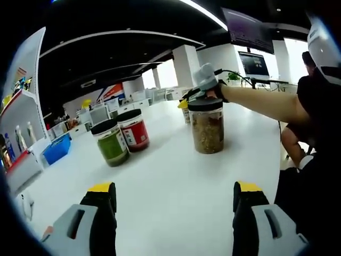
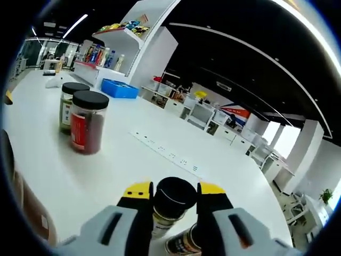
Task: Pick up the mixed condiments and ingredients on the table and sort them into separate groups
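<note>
In the left gripper view three black-lidded jars stand on the white table [image 1: 160,186]: a green-filled jar [image 1: 111,142], a red-labelled jar [image 1: 134,130] just behind it, and a taller brown-filled jar [image 1: 207,125] to the right. My left gripper [image 1: 175,189] is open and empty, well short of them. A person's arm holds the right gripper [image 1: 205,80] beyond the brown jar. In the right gripper view my right gripper [image 2: 175,191] is shut on a small black-capped bottle [image 2: 173,198], with a second small bottle [image 2: 184,242] just below it. The red jar [image 2: 88,121] and green jar [image 2: 69,104] stand to the left.
A blue bin [image 2: 120,88] and stocked shelves [image 2: 101,53] lie past the table's far side. A row of sockets [image 2: 165,151] runs along the tabletop. A person in black [image 1: 314,106] sits at the table's right edge, with a monitor [image 1: 254,64] behind.
</note>
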Demonstrator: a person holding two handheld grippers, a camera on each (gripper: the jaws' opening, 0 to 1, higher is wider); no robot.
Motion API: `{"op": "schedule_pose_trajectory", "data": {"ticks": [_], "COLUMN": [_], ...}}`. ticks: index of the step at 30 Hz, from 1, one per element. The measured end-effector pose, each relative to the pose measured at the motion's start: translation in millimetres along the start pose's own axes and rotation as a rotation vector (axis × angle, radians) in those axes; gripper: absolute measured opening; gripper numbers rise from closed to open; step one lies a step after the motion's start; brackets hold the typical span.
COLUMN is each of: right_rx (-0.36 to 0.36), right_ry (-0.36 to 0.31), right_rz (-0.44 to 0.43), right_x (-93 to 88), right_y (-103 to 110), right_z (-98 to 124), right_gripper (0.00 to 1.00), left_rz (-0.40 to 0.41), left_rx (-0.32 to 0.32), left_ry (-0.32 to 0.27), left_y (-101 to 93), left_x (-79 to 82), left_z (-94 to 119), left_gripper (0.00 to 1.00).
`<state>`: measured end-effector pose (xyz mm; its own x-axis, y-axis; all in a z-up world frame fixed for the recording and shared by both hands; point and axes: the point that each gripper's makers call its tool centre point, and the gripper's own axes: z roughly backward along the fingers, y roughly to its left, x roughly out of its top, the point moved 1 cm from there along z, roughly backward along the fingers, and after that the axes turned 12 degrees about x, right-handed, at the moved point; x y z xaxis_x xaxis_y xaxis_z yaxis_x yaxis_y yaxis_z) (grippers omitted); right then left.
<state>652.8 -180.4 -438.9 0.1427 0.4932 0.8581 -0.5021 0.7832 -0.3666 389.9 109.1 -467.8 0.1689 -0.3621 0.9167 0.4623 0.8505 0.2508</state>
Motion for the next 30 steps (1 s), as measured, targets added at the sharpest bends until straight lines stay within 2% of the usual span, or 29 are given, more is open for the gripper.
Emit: {"op": "schedule_pose_trajectory", "data": {"ticks": [9, 16, 30], "right_rx": [0.009, 0.012, 0.019], "right_ry": [0.004, -0.017, -0.051], "right_rz": [0.009, -0.035, -0.051], "right_x": [-0.6, 1.2, 8.3], "right_y": [1.3, -2.9, -2.3], "right_z": [1.3, 3.7, 10.8], "right_gripper": [0.30, 0.29, 0.29], "left_rz": [-0.001, 0.002, 0.002], "left_rx": [0.005, 0.003, 0.009], "left_ry": [-0.006, -0.007, -0.012], "left_y": [0.2, -1.2, -1.6], "left_x": [0.8, 0.2, 1.4], "left_z": [2.9, 4.7, 6.4], "left_gripper": [0.90, 0.90, 0.90]}}
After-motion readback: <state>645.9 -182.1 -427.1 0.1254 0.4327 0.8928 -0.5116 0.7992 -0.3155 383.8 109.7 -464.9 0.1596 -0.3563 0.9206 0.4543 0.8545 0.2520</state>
